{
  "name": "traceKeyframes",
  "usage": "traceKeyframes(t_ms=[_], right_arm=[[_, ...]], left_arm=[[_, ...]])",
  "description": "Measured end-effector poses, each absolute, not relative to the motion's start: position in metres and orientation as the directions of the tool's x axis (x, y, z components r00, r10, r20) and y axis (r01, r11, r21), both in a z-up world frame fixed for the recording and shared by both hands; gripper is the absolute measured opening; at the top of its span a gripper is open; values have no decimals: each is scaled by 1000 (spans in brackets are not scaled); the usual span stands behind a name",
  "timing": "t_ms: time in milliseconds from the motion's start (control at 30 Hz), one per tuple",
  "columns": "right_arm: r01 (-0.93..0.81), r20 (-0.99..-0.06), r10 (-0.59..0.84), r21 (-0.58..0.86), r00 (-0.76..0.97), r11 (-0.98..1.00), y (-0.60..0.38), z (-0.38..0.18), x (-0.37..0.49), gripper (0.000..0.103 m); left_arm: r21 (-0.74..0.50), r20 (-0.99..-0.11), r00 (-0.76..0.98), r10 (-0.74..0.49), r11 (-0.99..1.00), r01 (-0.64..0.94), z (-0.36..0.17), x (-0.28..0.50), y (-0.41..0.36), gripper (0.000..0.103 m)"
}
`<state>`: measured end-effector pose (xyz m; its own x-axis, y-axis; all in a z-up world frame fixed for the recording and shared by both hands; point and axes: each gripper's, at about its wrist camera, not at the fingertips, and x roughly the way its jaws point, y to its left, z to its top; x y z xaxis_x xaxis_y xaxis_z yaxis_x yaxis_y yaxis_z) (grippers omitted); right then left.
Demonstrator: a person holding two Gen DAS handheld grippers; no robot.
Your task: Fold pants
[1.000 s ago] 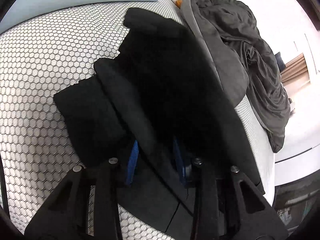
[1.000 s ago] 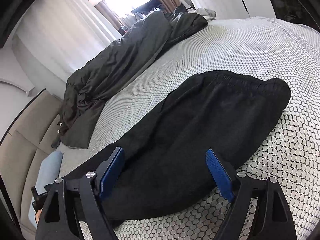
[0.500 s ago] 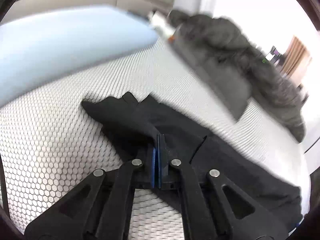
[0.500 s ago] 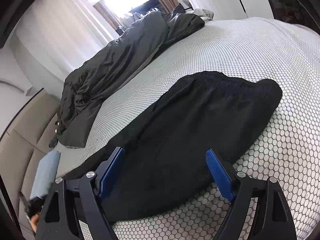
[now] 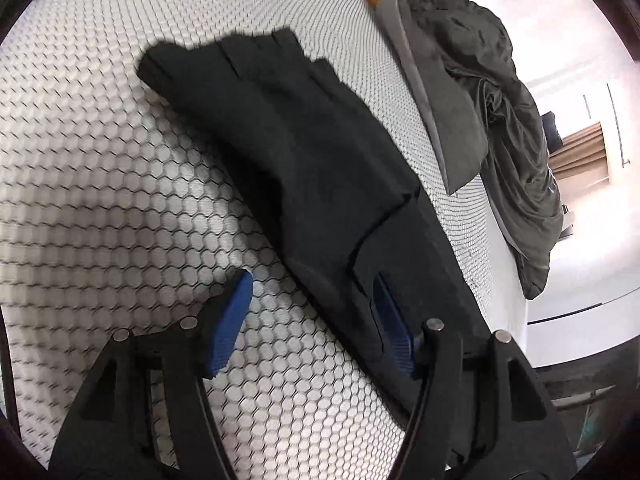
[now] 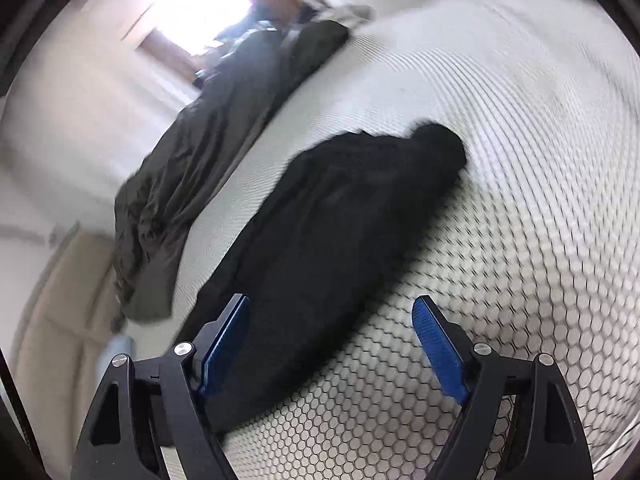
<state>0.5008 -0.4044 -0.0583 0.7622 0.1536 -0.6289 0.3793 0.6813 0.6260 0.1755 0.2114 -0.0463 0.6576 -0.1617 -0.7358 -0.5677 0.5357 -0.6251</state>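
White bed (image 5: 100,184) w/ dots holds the black pants (image 5: 304,168), lying long w/ one part folded over. Left gripper (image 5: 316,320) and right gripper (image 6: 332,352) both have jaws apart, holding nothing. Prob. more folds left.

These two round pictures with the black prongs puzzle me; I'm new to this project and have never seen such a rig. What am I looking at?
No robot here: a person holds a two-finger gripper in each hand, each carrying a fisheye camera that looks along its fingers. One picture is from the left gripper, the other from the right gripper. The blue strips are finger pads. Black pants, partly folded, lie on a bed with a honeycomb-patterned cover; a dark grey blanket is bunched along the far side. Both grippers are open and hold nothing.
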Motion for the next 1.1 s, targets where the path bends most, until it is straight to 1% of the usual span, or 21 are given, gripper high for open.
traceKeyframes(t_ms=[67, 167, 200, 233, 267, 300, 333, 400, 500, 633, 700, 767, 800, 833, 867, 900, 933, 1000, 1067, 1100], right_arm=[[379, -601, 219, 704, 769, 601, -416, -74, 505, 85], [365, -526, 247, 793, 814, 487, -429, -90, 518, 77], [360, -506, 235, 808, 830, 467, -433, -93, 525, 68], [359, -499, 227, 812, 836, 461, -434, -96, 532, 52], [366, -505, 225, 809, 834, 460, -435, -101, 542, 43], [380, -523, 231, 801, 820, 463, -433, -107, 551, 21], [390, -540, 236, 790, 808, 473, -432, -110, 555, 10], [383, -540, 224, 781, 811, 494, -429, -109, 551, 6], [336, -531, 232, 759, 815, 557, -425, -91, 534, 4], [319, -561, 253, 724, 788, 611, -416, -88, 503, 4], [306, -569, 269, 715, 777, 628, -411, -88, 492, 4], [288, -588, 283, 691, 758, 663, -402, -89, 478, 4], [274, -602, 302, 679, 740, 681, -397, -90, 475, 7], [253, -636, 331, 650, 697, 716, -393, -90, 475, 9], [246, -639, 335, 645, 692, 724, -392, -87, 475, 12], [233, -626, 336, 650, 704, 723, -394, -82, 475, 26], [230, -607, 318, 654, 728, 721, -399, -76, 473, 52], [253, -563, 278, 686, 778, 682, -411, -70, 463, 77], [266, -508, 269, 749, 818, 606, -423, -72, 462, 78], [273, -501, 276, 767, 820, 581, -426, -76, 464, 76]], left_arm=[[-648, -715, 681, -160, 518, -558, -49, 182, 213, 59], [-668, -698, 699, -154, 491, -559, -62, 200, 216, 57], [-660, -702, 701, -129, 488, -571, -66, 208, 218, 52], [-641, -712, 695, -98, 495, -587, -69, 217, 219, 26], [-618, -725, 684, -72, 505, -602, -72, 224, 221, 8], [-616, -724, 686, -66, 509, -601, -73, 227, 223, 6], [-627, -716, 695, -66, 498, -599, -74, 227, 225, 1], [-640, -692, 719, -60, 512, -573, -62, 215, 235, 0], [-606, -684, 729, -21, 573, -551, -44, 200, 238, 0], [-574, -695, 719, -1, 603, -554, -34, 172, 247, 0], [-568, -704, 710, -3, 603, -561, -36, 158, 252, 0], [-536, -724, 690, 17, 616, -577, -43, 134, 255, 2], [-510, -737, 675, 34, 626, -589, -45, 130, 255, 3], [-481, -751, 659, 49, 643, -596, -45, 130, 256, 5], [-466, -755, 653, 61, 652, -599, -45, 128, 258, 6], [-453, -752, 654, 81, 657, -603, -41, 124, 259, 8], [-438, -755, 648, 101, 658, -612, -38, 118, 261, 14], [-402, -759, 631, 160, 646, -648, -31, 111, 263, 26], [-386, -761, 614, 212, 612, -690, -24, 102, 267, 45], [-393, -758, 613, 222, 595, -701, -21, 98, 268, 47]])
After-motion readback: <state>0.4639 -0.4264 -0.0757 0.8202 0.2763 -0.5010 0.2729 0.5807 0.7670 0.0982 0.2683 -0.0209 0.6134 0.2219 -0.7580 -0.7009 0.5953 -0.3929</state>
